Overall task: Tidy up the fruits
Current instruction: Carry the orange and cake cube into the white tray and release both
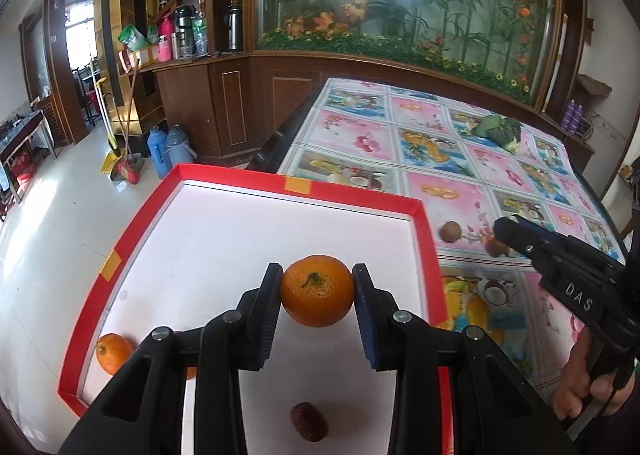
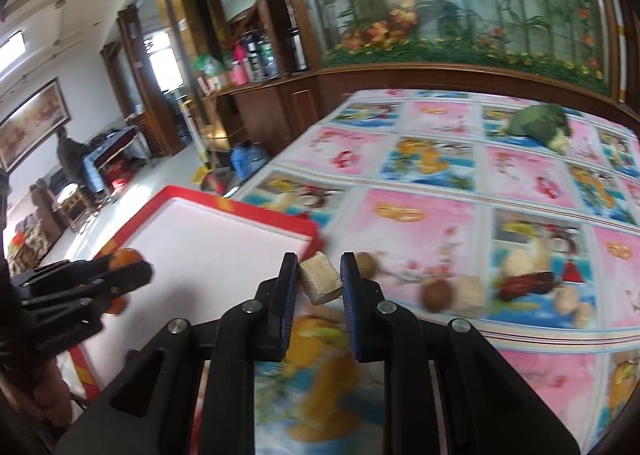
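My left gripper [image 1: 317, 272] is shut on an orange mandarin [image 1: 317, 295], held over the white floor of a red-rimmed tray [image 1: 352, 195]. A second mandarin [image 1: 113, 353] lies in the tray's near left corner and a dark red date [image 1: 308, 421] lies near the front. In the right wrist view my right gripper [image 2: 319, 260] is shut on a tan cube-shaped piece [image 2: 320, 282], just right of the tray's corner [image 2: 312, 237] and above the cloth. Two brown round fruits [image 2: 366, 265] [image 2: 437, 295], another tan cube [image 2: 470, 301] and dark dates [image 2: 528, 283] lie on the cloth.
The table carries a pink and blue fruit-print cloth [image 1: 360, 135]; the tray overhangs its left edge above a tiled floor [image 1: 60, 235]. A green leafy vegetable [image 1: 498, 131] lies at the far right. A wooden cabinet with a flower mural [image 1: 400, 15] stands behind.
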A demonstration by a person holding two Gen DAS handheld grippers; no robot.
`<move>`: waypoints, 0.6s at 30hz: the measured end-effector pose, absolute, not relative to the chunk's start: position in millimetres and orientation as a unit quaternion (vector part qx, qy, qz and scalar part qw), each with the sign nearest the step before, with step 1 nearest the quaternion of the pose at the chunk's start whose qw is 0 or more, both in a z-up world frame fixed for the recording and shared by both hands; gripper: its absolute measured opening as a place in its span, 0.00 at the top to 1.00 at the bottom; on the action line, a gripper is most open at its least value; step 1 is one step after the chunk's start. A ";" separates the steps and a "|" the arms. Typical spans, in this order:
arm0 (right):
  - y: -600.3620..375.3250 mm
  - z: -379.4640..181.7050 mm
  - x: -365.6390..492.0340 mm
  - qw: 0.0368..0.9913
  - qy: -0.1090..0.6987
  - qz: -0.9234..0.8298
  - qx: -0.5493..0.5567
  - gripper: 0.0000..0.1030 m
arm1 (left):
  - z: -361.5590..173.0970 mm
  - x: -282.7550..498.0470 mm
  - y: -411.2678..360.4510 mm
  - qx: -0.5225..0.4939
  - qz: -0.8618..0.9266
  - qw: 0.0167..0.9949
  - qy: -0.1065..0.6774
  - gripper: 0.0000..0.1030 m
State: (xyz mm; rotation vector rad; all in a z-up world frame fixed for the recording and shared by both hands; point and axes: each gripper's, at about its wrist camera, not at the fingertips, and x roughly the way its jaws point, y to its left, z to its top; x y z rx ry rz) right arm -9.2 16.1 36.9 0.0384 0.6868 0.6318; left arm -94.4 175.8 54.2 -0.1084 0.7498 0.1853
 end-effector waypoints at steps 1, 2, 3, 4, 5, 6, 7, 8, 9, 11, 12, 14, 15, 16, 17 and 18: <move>26.0 36.6 -8.9 0.888 0.336 0.314 0.020 0.77 | 53.5 -94.3 179.0 -0.053 0.095 0.924 0.366 0.66; 34.8 35.8 -8.6 0.883 0.341 0.321 0.022 0.77 | 53.0 -93.7 182.7 -0.054 0.100 0.923 0.366 0.66; 44.3 34.6 -7.6 0.878 0.347 0.328 0.021 0.77 | 52.9 -94.3 186.4 -0.055 0.103 0.923 0.366 0.66; 53.0 32.8 -6.0 0.874 0.354 0.332 0.018 0.77 | 52.4 -93.9 190.3 -0.055 0.108 0.923 0.366 0.66; 59.9 30.8 -4.5 0.871 0.360 0.334 0.014 0.77 | 51.7 -93.3 193.0 -0.054 0.113 0.922 0.366 0.66; 69.1 28.1 -2.4 0.868 0.367 0.336 0.007 0.77 | 50.8 -92.7 196.3 -0.053 0.119 0.921 0.367 0.66; 76.8 25.4 -0.4 0.864 0.374 0.338 0.000 0.77 | 49.5 -91.8 200.0 -0.053 0.124 0.920 0.368 0.66; 81.9 23.3 1.6 0.861 0.380 0.339 -0.004 0.77 | 48.4 -91.1 203.4 -0.053 0.129 0.919 0.369 0.66; 88.1 20.2 3.6 0.857 0.386 0.341 -0.008 0.77 | 47.2 -90.5 206.9 -0.055 0.134 0.917 0.371 0.66; 97.5 15.9 6.6 0.850 0.397 0.345 -0.013 0.77 | 45.1 -89.0 212.7 -0.058 0.142 0.915 0.373 0.66; 102.1 14.0 7.5 0.847 0.402 0.347 -0.016 0.77 | 44.3 -88.4 215.3 -0.058 0.145 0.914 0.374 0.66; 109.3 10.7 6.4 0.842 0.409 0.352 -0.023 0.77 | 42.1 -87.4 220.7 -0.060 0.149 0.912 0.378 0.66; 112.1 8.6 5.4 0.839 0.411 0.354 -0.029 0.77 | 41.0 -86.8 222.3 -0.061 0.151 0.910 0.381 0.66; 113.9 7.3 4.8 0.838 0.412 0.356 -0.035 0.77 | 39.6 -86.7 224.5 -0.061 0.153 0.909 0.384 0.66; 114.9 5.4 4.5 0.836 0.414 0.357 -0.039 0.77 | 37.8 -85.6 226.1 -0.060 0.157 0.907 0.387 0.66; 115.9 3.9 4.5 0.834 0.417 0.359 -0.041 0.77 | 36.9 -85.2 227.4 -0.060 0.160 0.905 0.389 0.66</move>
